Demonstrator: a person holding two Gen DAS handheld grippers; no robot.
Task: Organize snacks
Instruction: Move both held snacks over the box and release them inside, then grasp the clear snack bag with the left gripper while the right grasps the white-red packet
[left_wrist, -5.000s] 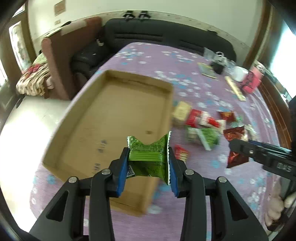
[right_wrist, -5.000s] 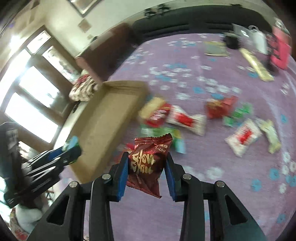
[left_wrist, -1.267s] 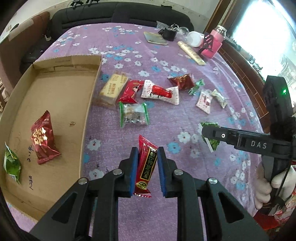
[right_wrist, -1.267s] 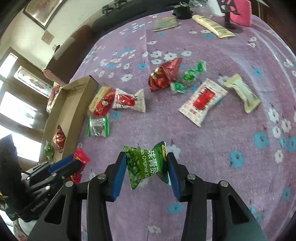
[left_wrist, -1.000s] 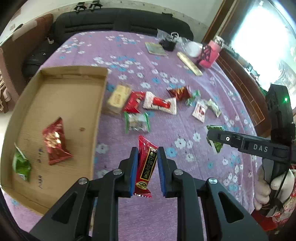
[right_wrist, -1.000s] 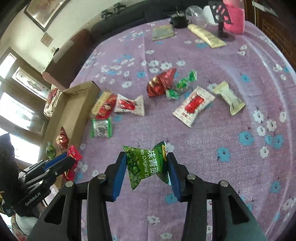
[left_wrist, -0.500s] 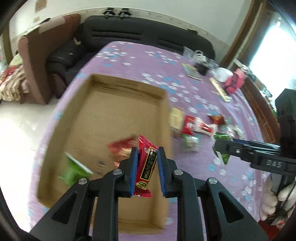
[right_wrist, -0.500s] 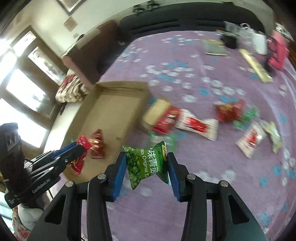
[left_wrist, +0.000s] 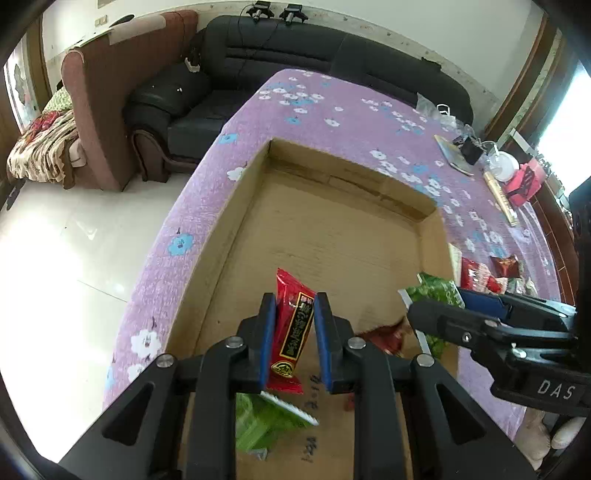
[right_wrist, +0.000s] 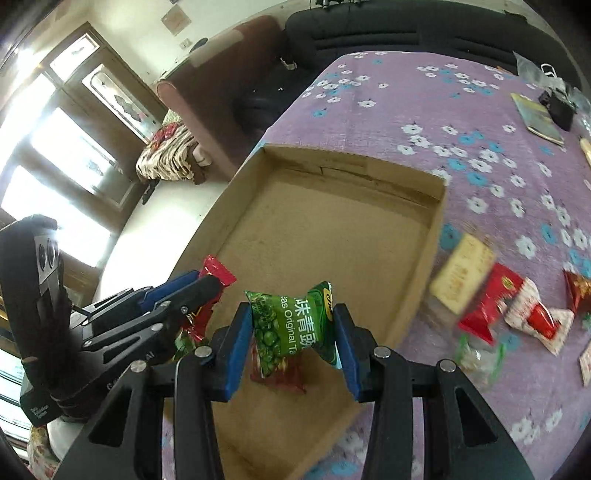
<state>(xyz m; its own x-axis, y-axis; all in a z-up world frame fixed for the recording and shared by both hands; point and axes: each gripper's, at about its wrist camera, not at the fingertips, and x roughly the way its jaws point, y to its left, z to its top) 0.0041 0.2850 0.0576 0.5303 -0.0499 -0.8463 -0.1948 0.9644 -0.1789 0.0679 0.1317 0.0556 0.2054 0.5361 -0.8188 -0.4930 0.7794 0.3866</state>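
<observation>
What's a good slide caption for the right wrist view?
Right tongs hold a green snack over the cardboard box; left tongs bring a red one.

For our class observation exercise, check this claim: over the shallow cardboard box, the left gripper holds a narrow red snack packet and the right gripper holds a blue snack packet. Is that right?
Not quite. The right gripper holds a green snack packet, not a blue one, as the right wrist view shows. The rest stands: over the shallow cardboard box, the left gripper holds the narrow red snack packet.
</observation>
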